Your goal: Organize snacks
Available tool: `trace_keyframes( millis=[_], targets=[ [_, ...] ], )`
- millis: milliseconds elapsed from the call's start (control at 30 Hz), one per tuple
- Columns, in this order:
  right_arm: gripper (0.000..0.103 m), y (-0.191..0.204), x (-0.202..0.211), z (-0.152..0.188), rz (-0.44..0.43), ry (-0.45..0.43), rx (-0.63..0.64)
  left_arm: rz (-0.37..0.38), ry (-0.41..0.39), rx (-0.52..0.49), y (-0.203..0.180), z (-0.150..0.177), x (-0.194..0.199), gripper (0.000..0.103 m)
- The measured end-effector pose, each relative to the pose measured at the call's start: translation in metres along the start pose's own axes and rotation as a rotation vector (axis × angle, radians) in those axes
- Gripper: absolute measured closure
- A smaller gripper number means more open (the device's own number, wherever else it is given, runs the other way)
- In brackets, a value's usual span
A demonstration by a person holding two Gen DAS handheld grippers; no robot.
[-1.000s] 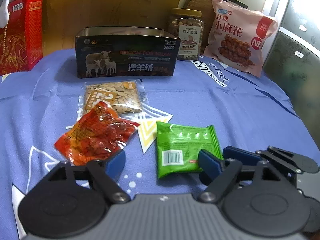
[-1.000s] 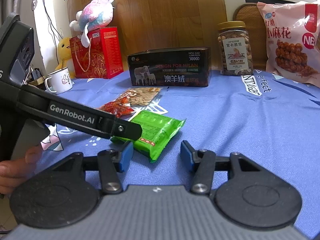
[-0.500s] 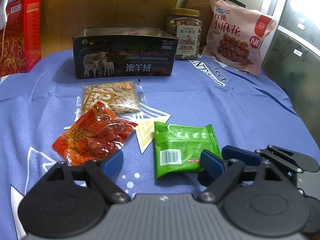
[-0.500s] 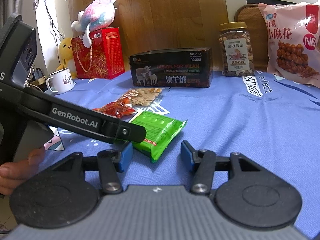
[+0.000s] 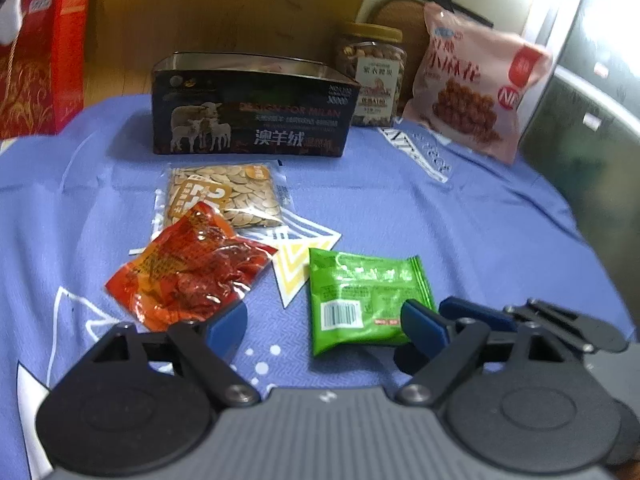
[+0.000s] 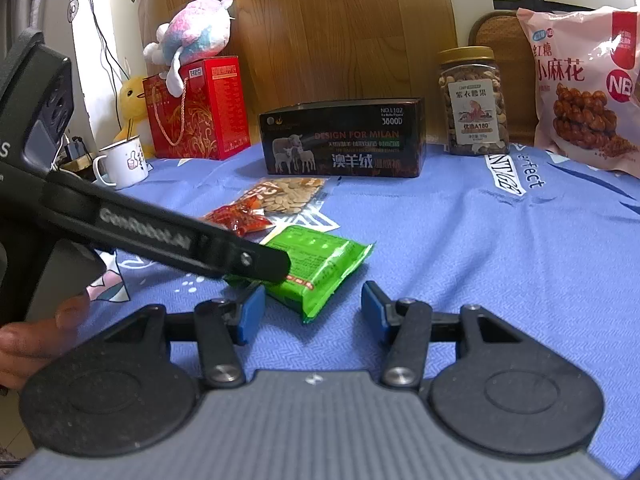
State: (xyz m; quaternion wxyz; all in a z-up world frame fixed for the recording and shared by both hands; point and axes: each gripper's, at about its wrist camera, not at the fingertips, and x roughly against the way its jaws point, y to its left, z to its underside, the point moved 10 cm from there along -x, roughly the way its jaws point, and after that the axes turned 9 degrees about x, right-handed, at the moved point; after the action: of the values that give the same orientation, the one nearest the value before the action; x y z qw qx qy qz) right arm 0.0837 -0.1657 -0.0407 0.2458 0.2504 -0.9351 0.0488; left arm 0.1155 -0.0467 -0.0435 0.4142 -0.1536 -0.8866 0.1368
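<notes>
On the blue cloth lie three small snack packets: a green packet point(image 5: 360, 300) point(image 6: 320, 264), a red packet point(image 5: 188, 276) point(image 6: 240, 216) and a clear packet of seeds point(image 5: 224, 196) point(image 6: 292, 196). Behind them stands an open dark tin box point(image 5: 252, 120) point(image 6: 344, 144). My left gripper point(image 5: 322, 324) hovers low over the green packet's near edge. Its jaws are wide and closing a little, and its right pad point(image 5: 420, 320) sits by the packet's corner without pressing it. My right gripper point(image 6: 312, 310) is open just short of the same packet.
A nut jar point(image 5: 372, 76) point(image 6: 474, 100) and a large pink snack bag point(image 5: 472, 88) point(image 6: 584, 96) stand at the back right. A red gift bag point(image 6: 196, 112), a plush toy point(image 6: 196, 36) and a white mug point(image 6: 120, 164) are at the back left. A hand point(image 6: 36, 336) holds the left gripper.
</notes>
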Motion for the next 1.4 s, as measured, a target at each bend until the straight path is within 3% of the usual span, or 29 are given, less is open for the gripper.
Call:
trace_keyframes(
  millis=[67, 367, 500, 667, 933, 1100, 1167, 1200, 1267, 1400],
  targets=[
    [0.047, 0.000, -0.001, 0.000, -0.003, 0.005, 0.001, 0.015, -0.013, 0.016, 0.004, -0.002, 0.004, 0.021],
    [0.047, -0.001, -0.003, 0.001, -0.011, 0.016, 0.006, 0.122, -0.084, -0.033, -0.007, -0.009, 0.012, 0.021],
    [0.047, -0.002, -0.002, 0.001, 0.004, 0.010, 0.003, 0.150, -0.017, -0.009, -0.009, -0.003, -0.007, 0.021],
    [0.047, -0.002, -0.004, 0.002, -0.002, 0.022, 0.013, 0.168, -0.025, -0.007, -0.010, -0.003, -0.009, 0.028],
    [0.047, -0.001, -0.005, 0.002, 0.000, 0.022, 0.028, 0.161, -0.075, -0.065, -0.015, 0.004, -0.006, 0.031],
    [0.048, 0.001, -0.006, 0.002, 0.003, 0.027, 0.044, 0.191, -0.070, -0.053, -0.014, 0.004, -0.006, 0.042],
    [0.052, 0.003, -0.006, 0.003, 0.003, 0.028, 0.058, 0.197, -0.065, -0.055, -0.015, 0.006, -0.006, 0.055],
    [0.060, 0.004, -0.006, 0.003, 0.002, 0.028, 0.067, 0.194, -0.066, -0.059, -0.016, 0.006, -0.006, 0.056],
    [0.063, 0.006, -0.006, 0.003, 0.008, 0.027, 0.075, 0.203, -0.067, -0.064, -0.017, 0.007, -0.005, 0.061],
    [0.064, 0.004, -0.005, 0.003, 0.005, 0.024, 0.067, 0.217, -0.060, -0.046, -0.016, 0.007, -0.004, 0.061]
  ],
)
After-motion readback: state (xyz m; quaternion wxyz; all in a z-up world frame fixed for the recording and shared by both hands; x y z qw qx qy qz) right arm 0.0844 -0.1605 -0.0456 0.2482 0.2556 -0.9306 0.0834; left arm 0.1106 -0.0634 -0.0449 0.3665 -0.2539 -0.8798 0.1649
